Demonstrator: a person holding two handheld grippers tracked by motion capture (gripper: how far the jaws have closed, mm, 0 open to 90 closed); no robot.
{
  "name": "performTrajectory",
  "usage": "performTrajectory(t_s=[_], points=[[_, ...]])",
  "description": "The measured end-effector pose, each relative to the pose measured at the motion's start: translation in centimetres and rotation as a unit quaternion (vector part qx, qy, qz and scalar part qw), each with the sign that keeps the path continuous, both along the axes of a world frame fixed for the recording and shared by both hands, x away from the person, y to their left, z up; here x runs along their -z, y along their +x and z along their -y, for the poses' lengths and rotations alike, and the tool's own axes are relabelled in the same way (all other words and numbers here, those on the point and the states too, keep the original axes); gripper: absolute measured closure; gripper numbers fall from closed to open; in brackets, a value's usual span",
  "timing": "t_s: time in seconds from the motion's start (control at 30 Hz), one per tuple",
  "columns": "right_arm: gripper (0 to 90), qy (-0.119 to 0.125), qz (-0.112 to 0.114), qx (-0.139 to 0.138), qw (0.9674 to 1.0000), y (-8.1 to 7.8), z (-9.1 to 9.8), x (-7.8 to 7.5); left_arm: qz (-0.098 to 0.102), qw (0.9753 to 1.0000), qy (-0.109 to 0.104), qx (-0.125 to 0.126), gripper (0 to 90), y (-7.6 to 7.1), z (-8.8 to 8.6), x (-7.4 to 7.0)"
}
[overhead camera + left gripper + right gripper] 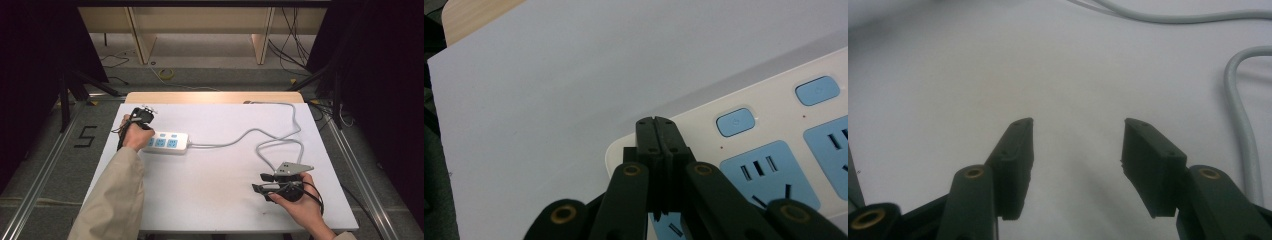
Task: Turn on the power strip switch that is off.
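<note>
- A white rectangular power strip with pale blue sockets and blue switch buttons (166, 142) lies on the white table top (220, 170), toward its left side, long axis running left to right.
- A grey round cable (260, 132) leaves the strip's right end, runs right across the table, loops, and reaches the far edge.
- The left gripper (657, 131) sits over the strip's left end; its black jaws are pressed together with nothing between them, tips above the strip's corner, next to a blue button (735, 121). Whether the tips touch the casing cannot be told.
- In the high view the left hand (136, 134), in a beige sleeve (112, 200), covers that end of the strip.
- The right gripper (1075, 150) has its jaws spread wide over bare table, empty.
- In the high view the right gripper (264, 182) is held near the table's front right, well apart from the strip, close to the cable loop.
</note>
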State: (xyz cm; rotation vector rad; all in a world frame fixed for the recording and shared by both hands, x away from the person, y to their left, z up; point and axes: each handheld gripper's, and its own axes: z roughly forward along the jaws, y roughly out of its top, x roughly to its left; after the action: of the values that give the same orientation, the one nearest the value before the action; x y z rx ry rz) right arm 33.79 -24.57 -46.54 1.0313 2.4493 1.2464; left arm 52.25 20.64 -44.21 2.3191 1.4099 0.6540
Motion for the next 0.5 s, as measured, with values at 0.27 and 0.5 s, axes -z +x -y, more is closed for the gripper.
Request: performTrajectory(t_s=[0.27,0.5], points=[[47.3,0.000,0.000,0.000,1.0000,0.00,0.03,-0.02,-0.001,1.0000,0.000,-0.001,89.8,0.15,0.19,0.18],[47.3,-0.001,0.000,0.000,1.0000,0.02,0.03,0.00,-0.002,1.0000,0.000,-0.001,89.8,0.23,0.30,0.25]])
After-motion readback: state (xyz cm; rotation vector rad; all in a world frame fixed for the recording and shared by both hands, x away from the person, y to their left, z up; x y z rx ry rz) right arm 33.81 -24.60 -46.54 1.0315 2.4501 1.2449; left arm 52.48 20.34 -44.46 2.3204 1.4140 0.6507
